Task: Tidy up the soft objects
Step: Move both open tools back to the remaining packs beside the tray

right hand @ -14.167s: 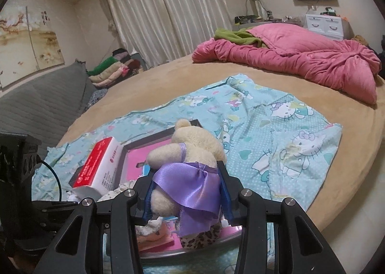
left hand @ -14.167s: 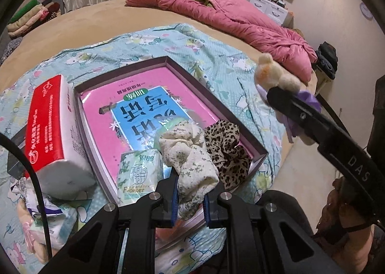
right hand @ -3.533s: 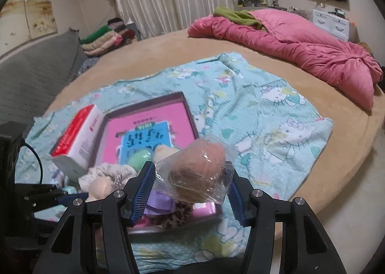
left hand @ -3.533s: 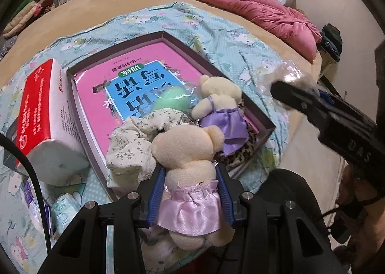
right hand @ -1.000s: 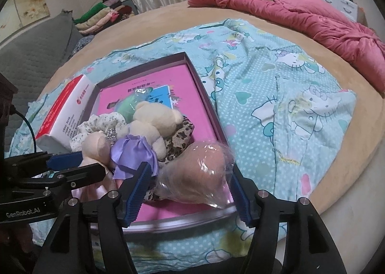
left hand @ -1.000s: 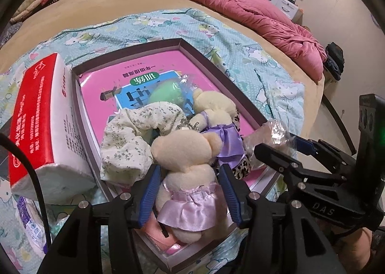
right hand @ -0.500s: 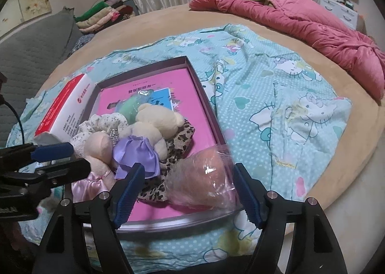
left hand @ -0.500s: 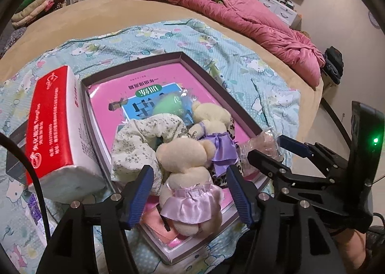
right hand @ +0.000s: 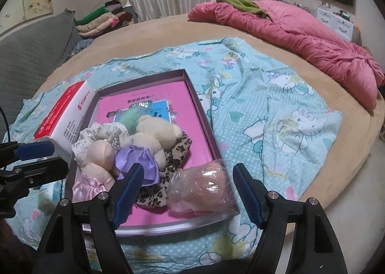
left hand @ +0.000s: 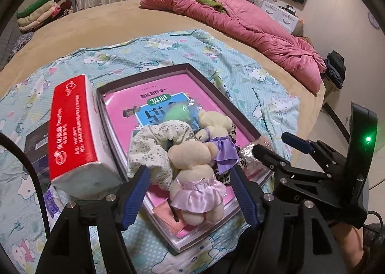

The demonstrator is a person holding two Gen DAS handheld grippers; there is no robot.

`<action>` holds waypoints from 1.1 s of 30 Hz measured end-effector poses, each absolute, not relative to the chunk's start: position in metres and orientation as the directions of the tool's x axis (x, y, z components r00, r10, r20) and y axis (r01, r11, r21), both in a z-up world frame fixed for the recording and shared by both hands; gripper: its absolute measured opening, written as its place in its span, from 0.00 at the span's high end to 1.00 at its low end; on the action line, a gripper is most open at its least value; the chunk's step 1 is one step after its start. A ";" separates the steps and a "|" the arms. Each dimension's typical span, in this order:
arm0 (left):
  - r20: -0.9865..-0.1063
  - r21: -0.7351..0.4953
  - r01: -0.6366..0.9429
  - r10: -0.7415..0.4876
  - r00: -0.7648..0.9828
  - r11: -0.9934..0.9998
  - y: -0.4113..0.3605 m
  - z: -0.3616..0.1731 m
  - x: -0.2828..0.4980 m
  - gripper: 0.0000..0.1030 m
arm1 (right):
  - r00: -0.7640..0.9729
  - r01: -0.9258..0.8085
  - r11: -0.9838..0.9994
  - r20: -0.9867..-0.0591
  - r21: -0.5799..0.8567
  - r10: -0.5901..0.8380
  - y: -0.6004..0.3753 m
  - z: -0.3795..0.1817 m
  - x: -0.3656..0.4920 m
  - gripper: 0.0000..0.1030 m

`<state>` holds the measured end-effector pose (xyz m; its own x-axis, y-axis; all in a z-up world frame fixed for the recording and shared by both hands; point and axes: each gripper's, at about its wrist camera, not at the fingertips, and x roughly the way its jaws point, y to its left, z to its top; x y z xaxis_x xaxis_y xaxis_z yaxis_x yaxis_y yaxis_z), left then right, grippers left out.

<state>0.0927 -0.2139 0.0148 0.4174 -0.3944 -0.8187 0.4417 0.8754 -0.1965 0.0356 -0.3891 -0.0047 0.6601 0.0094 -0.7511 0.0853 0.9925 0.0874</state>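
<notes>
A shallow purple-rimmed box (left hand: 216,91) (right hand: 204,115) with a pink book in it lies on the bed. In it sit a bear in a pink skirt (left hand: 192,177) (right hand: 96,160), a bear in a purple skirt (left hand: 216,129) (right hand: 149,139), a floral scrunchie (left hand: 154,144), a leopard scrunchie (right hand: 178,146), a green item (left hand: 180,111) and a plastic-wrapped pink plush (right hand: 204,187). My left gripper (left hand: 190,182) is open around the pink-skirt bear, not gripping it. My right gripper (right hand: 187,182) is open with the wrapped plush between its fingers.
A red and white tissue pack (left hand: 72,129) (right hand: 65,115) stands left of the box. A small tissue packet (right hand: 50,192) lies beside it. A Hello Kitty sheet (right hand: 276,117) covers the bed. A pink quilt (left hand: 240,23) lies at the back. The bed edge is at right.
Both grippers have opened and drawn back. The pink-skirt bear and the wrapped plush now rest in the box, let go.
</notes>
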 end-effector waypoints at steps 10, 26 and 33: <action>-0.808 -0.194 0.431 -0.393 0.439 0.881 -0.206 0.025 0.087 0.30 | 0.689 0.088 0.993 -0.725 0.075 -0.006 -0.385 0.009 0.030 0.24; -0.797 -0.200 0.363 -0.367 0.480 0.910 -0.163 0.042 0.081 0.22 | 0.728 0.022 0.998 -0.685 0.051 0.019 -0.357 0.036 0.022 0.22; -0.786 -0.189 0.310 -0.333 0.521 0.932 -0.132 0.061 0.079 0.22 | 0.756 -0.028 0.998 -0.652 0.055 0.057 -0.340 0.055 0.016 0.22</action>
